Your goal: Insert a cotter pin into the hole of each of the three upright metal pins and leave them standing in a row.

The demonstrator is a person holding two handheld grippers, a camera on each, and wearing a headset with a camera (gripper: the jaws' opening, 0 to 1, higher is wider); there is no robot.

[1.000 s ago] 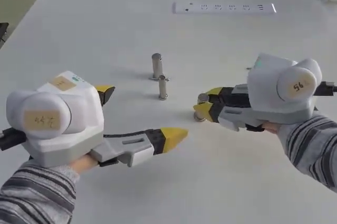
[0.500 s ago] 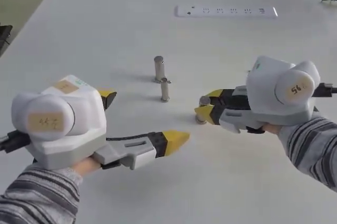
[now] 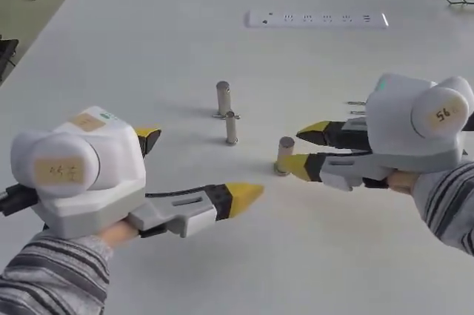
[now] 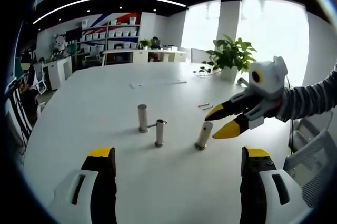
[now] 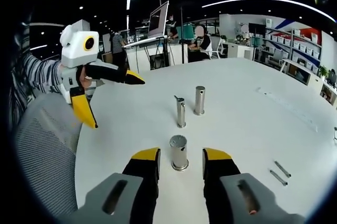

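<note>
- Right gripper [image 3: 305, 149]: drawn back to the right since a second ago. The near pin [image 3: 285, 153], then masked by the jaws, is now exposed and upright.
- Right jaws: spread, with nothing pinched. In the right gripper view the near pin is flanked by the tips, with a gap on either side.
- Left gripper [image 3: 196, 164]: jaws spread wide and empty, held apart from the row.
- Row: far pin [image 3: 223, 97], middle pin [image 3: 231, 127] and near pin, all standing on the table [image 3: 148, 48].
- Cotter [image 3: 221, 115]: seen at the middle pin's top, apparently through its hole. The far pin's hole cannot be judged.
- Loose cotters [image 3: 356, 103]: lying on the table just beyond the right gripper.
- Step, as judged: near pin stood up, its cotter not yet fitted.
- Next move, as judged: a loose cotter is to be pinched, levelled with the hole and pushed through while the pin is steadied.
</note>
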